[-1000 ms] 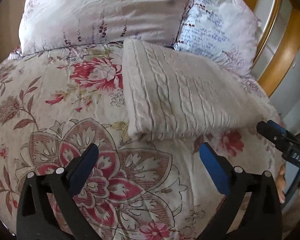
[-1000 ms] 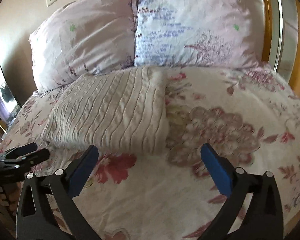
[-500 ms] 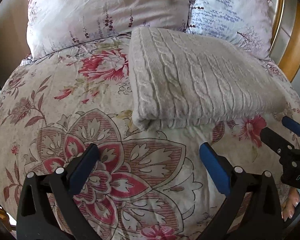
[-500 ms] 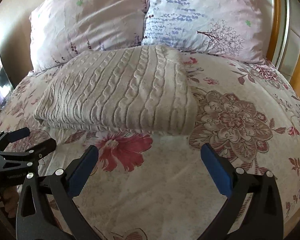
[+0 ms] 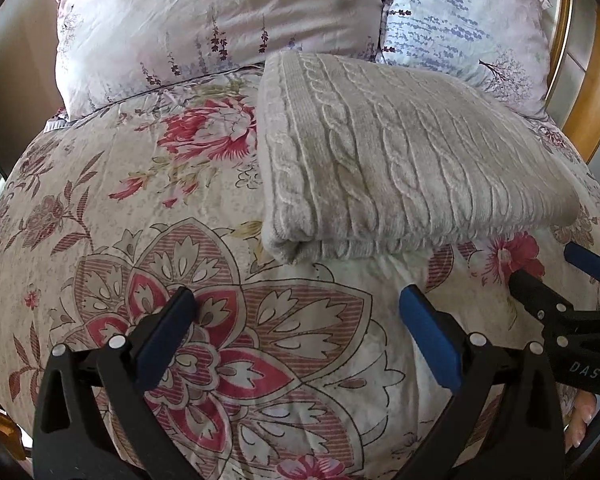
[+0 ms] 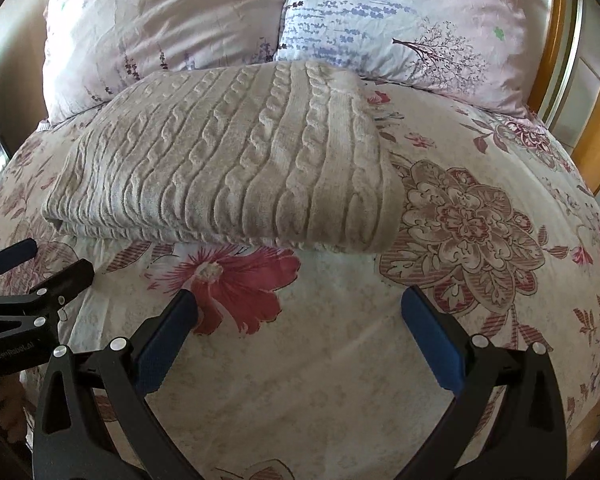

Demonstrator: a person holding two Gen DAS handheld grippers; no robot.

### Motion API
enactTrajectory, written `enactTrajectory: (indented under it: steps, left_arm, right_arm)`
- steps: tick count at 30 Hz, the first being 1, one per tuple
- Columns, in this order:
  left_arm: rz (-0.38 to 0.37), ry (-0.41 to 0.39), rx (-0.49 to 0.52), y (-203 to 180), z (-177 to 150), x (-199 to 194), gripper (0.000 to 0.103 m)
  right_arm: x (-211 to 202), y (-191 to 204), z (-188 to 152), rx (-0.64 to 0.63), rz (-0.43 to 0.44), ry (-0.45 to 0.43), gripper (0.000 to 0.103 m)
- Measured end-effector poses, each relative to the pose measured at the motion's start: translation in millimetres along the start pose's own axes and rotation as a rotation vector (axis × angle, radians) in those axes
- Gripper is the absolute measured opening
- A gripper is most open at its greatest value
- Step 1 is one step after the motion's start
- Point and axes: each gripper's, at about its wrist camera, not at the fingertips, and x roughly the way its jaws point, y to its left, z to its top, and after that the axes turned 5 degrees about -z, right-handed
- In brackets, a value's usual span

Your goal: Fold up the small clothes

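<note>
Cream sweater (image 5: 400, 160), one, folded, two pillows (image 5: 220, 28).

Cream sweater (image 5: 400, 160): thick cable-knit cloth w/ raised ropey ridges, soft, matt. Bedspread (image 6: 340, 360): thin floral printed cloth, smooth, lightly creased. Pillows (image 6: 400, 20): wrinkled cloth w/ slight sheen. Headboard (image 6: 596, 128): glossy varnished wood. Left gripper (image 5: 296, 316) & right gripper (image 6: 300, 316): matt black plastic, blue textured pads (image 6: 432, 340), shiny metal rivets.
</note>
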Motion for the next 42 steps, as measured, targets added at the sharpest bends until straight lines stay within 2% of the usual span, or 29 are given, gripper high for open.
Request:
enactTrajectory:
  steps: [12,42]
  left_arm:
    - [0.001,-0.023,0.006,0.1,-1.3,-0.4,0.101]
    - [0.001,-0.023,0.005,0.3,-1.2,0.0,0.101]
  right_arm:
    - [-0.7,-0.8,-0.4,0.004,-0.002,-0.006,0.102]
    - [-0.7,-1.6,-0.5,0.002,0.000,-0.006,0.102]
